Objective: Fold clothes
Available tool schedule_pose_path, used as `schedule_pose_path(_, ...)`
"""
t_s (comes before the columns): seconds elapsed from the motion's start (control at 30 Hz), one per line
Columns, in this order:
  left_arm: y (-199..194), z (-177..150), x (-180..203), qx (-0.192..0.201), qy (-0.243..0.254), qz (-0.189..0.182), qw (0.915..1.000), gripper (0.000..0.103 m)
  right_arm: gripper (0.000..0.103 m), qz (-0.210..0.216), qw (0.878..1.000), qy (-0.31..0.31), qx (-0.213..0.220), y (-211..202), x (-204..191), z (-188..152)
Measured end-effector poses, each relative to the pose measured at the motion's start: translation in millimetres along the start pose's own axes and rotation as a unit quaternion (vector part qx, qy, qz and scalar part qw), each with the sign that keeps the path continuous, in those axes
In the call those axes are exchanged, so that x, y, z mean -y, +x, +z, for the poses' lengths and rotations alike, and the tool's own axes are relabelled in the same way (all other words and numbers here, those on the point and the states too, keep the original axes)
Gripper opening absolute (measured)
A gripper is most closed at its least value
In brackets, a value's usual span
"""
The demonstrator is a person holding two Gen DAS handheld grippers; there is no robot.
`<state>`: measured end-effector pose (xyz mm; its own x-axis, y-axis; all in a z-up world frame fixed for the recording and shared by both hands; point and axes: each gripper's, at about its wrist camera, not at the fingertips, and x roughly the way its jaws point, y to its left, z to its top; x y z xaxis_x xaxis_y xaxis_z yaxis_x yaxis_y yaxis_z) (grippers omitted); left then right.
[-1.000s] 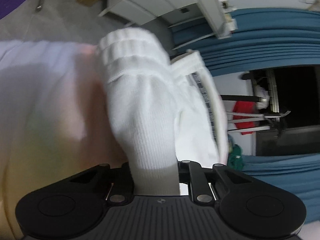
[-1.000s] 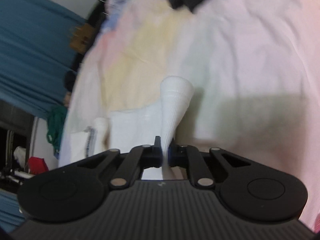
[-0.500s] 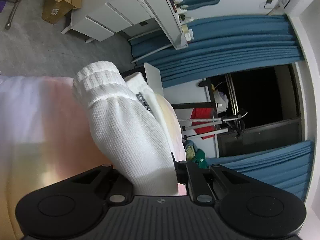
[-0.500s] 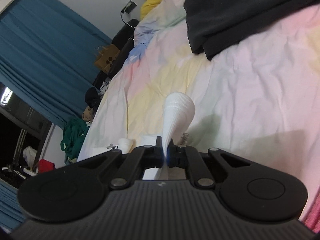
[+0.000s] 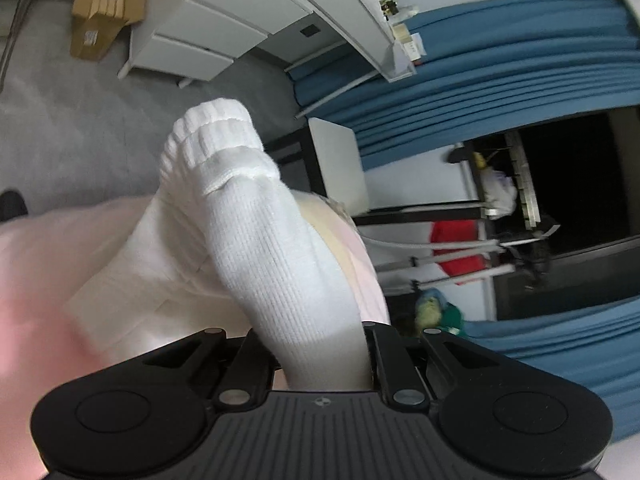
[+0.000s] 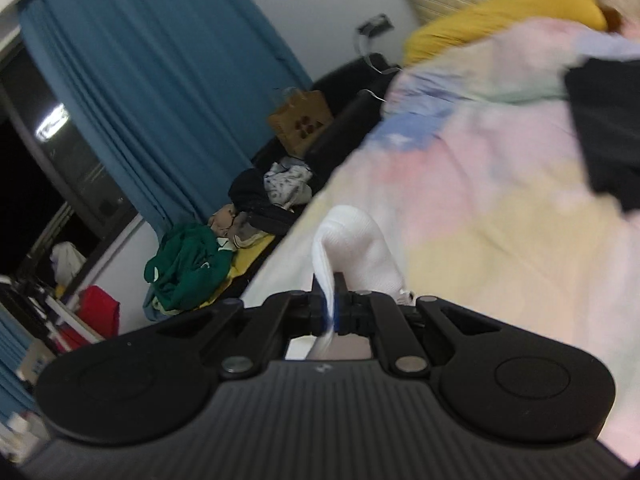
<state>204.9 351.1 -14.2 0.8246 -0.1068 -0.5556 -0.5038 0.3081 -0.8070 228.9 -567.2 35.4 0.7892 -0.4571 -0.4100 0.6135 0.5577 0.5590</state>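
A bedroom with blue curtains (image 5: 500, 60) along the window wall; the landmark is the bed (image 6: 500, 208), covered in a pastel patchwork sheet of pink, yellow and pale blue.

In the left wrist view, left of the bed's edge lies grey floor with an open cardboard box (image 5: 105, 10) and a white drawer unit (image 5: 200, 36) beyond it. The left hand-held gripper (image 5: 320, 356) is closed tight on the white sock (image 5: 260, 240), whose ribbed cuff end stands up above the bed's pink sheet. More white knit fabric (image 5: 152, 276) spreads on the bed just left of the held sock; whether it is part of the same sock cannot be told. Right of the bed's corner stand a white panel (image 5: 340, 164), a red item (image 5: 456, 240) on a rack, and a green bundle (image 5: 440, 314) low down.

In the right wrist view, left of the bed are the blue curtains and a dark window, then a heap of green clothing (image 6: 188, 268) and other garments on a dark bench beside the bed, with a brown paper bag (image 6: 300, 120) behind. The right hand-held gripper (image 6: 330, 312) is pinched shut on a thin fold of white sock fabric, the rounded end rising above the jaws over the bed. Farther right on the bed lie a black garment (image 6: 604, 136) and a yellow pillow (image 6: 500, 8) near the headboard.
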Motion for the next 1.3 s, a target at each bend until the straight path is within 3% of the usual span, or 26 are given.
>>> schedule_pose_path(0.1, 72.0, 15.4, 11.6, -0.008, 0.002, 0.042, 0.9991, 0.013, 0.006, -0.015, 0.999, -0.035, 0.014, 57.8, -37.2, -16.5)
schedule_pose_path(0.2, 138.7, 25.4, 10.1, -0.024, 0.006, 0.083, 0.9963, 0.013, 0.006, -0.047, 0.997, -0.062, -0.009, 121.3, -51.7, -45.0)
schedule_pose_path(0.3, 182.5, 23.8, 5.3, -0.029, 0.045, 0.116, 0.9918, 0.013, 0.006, -0.065, 0.993, -0.091, -0.031, 167.9, -53.6, -71.9)
schedule_pose_path(0.4, 201.4, 22.5, 7.9, -0.027, 0.077, 0.121, 0.9893, 0.017, 0.007, -0.065, 0.990, -0.119, -0.048, 192.5, -49.9, -88.4)
schedule_pose_path(0.47, 201.1, 22.3, 12.5, -0.032, 0.101, 0.111, 0.9882, 0.021, 0.013, -0.046, 0.990, -0.114, -0.070, 199.2, -41.7, -89.9)
schedule_pose_path(0.53, 193.8, 22.7, 15.5, -0.037, 0.118, 0.098, 0.9875, 0.031, 0.020, -0.025, 0.991, -0.104, -0.081, 194.2, -34.3, -86.8)
schedule_pose_path(0.6, 178.0, 22.0, 13.9, -0.036, 0.124, 0.080, 0.9884, 0.066, 0.032, 0.000, 0.993, -0.091, -0.073, 178.2, -27.4, -80.3)
schedule_pose_path(0.67, 155.4, 16.6, 11.4, -0.029, 0.142, 0.058, 0.9877, 0.073, 0.055, 0.028, 0.995, -0.071, -0.060, 154.2, -16.2, -75.8)
schedule_pose_path(0.73, 129.1, 4.1, 14.3, -0.019, 0.161, 0.042, 0.9859, 0.079, 0.063, 0.047, 0.996, -0.052, -0.053, 127.2, -3.7, -74.2)
schedule_pose_path(0.8, 101.2, -11.0, 13.7, -0.003, 0.174, 0.026, 0.9843, 0.094, 0.063, 0.068, 0.996, -0.030, -0.053, 98.7, 13.8, -72.9)
schedule_pose_path(0.87, 70.8, -27.9, 2.4, 0.007, 0.171, 0.010, 0.9852, 0.097, 0.063, 0.077, 0.995, 0.001, -0.063, 74.9, 34.0, -73.1)
schedule_pose_path(1.0, 31.2, -61.5, -38.7, 0.000, 0.107, -0.033, 0.9937, 0.097, 0.063, 0.080, 0.991, 0.066, -0.084, 39.0, 82.1, -76.8)
schedule_pose_path(1.1, 15.5, -72.9, -81.5, -0.018, 0.040, -0.026, 0.9987, 0.097, 0.063, 0.071, 0.988, 0.066, -0.123, 32.9, 104.5, -80.1)
schedule_pose_path(1.17, 22.5, -74.1, -95.5, -0.025, 0.008, -0.026, 0.9993, 0.096, 0.063, 0.078, 0.979, 0.086, -0.167, 38.2, 116.0, -83.3)
schedule_pose_path(1.3, 37.5, -76.1, -122.8, -0.038, -0.054, -0.028, 0.9974, 0.091, 0.063, 0.111, 0.951, 0.140, -0.252, 59.2, 126.3, -105.6)
